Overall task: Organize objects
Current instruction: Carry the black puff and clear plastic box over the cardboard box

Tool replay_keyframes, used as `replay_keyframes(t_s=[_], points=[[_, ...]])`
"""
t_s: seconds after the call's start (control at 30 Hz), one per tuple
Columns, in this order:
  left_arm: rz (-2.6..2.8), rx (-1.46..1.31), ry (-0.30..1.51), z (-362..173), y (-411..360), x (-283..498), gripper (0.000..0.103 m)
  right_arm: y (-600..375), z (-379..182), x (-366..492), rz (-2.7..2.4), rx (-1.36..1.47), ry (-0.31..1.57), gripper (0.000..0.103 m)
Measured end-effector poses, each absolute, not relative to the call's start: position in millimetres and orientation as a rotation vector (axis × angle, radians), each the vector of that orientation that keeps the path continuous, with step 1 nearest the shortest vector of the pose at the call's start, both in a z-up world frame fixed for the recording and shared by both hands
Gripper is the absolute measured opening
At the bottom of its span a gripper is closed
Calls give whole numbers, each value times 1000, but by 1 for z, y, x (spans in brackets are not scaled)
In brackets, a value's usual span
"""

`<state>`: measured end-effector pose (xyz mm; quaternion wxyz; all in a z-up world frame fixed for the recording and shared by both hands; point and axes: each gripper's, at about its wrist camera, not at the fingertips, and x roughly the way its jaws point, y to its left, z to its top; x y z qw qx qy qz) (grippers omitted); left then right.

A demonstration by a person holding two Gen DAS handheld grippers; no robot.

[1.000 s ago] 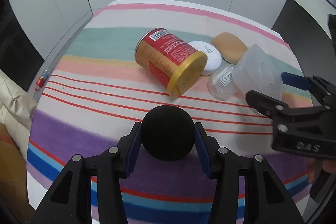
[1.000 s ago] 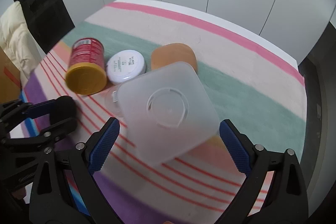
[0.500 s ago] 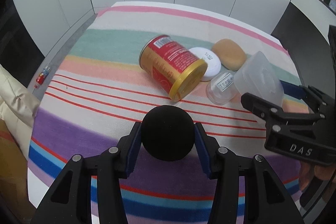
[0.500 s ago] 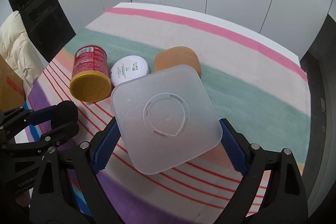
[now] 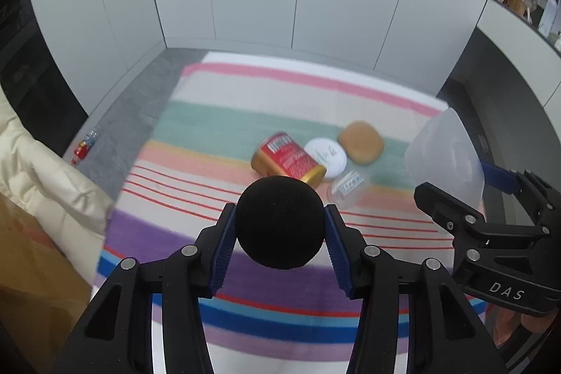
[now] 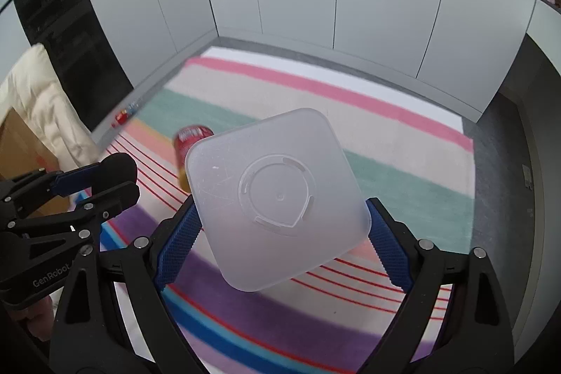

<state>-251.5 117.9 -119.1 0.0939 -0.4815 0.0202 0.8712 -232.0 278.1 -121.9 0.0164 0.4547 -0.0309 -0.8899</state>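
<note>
A black foam ball (image 5: 279, 222) sits clamped between the blue pads of the left tongs (image 5: 278, 230), lifted above the striped surface (image 5: 217, 128). The right tongs (image 6: 280, 223) are spread wide and grip a translucent square container (image 6: 277, 198) by opposite sides, its flat bottom facing the camera and tilted like a diamond. Farther off on the surface, a red can (image 5: 289, 160) lies on its side, gold end toward the near right, touching a white round lid (image 5: 325, 154); a tan bun (image 5: 360, 142) lies just beyond, a small clear jar (image 5: 347, 186) nearer.
</note>
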Motion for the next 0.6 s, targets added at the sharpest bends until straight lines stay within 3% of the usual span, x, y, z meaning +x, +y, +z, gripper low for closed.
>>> replay_keyframes(t_s=[0.6], points=[[2665, -1296, -11, -25, 55, -187, 50, 232, -28, -165, -2840, 1304, -92, 93]])
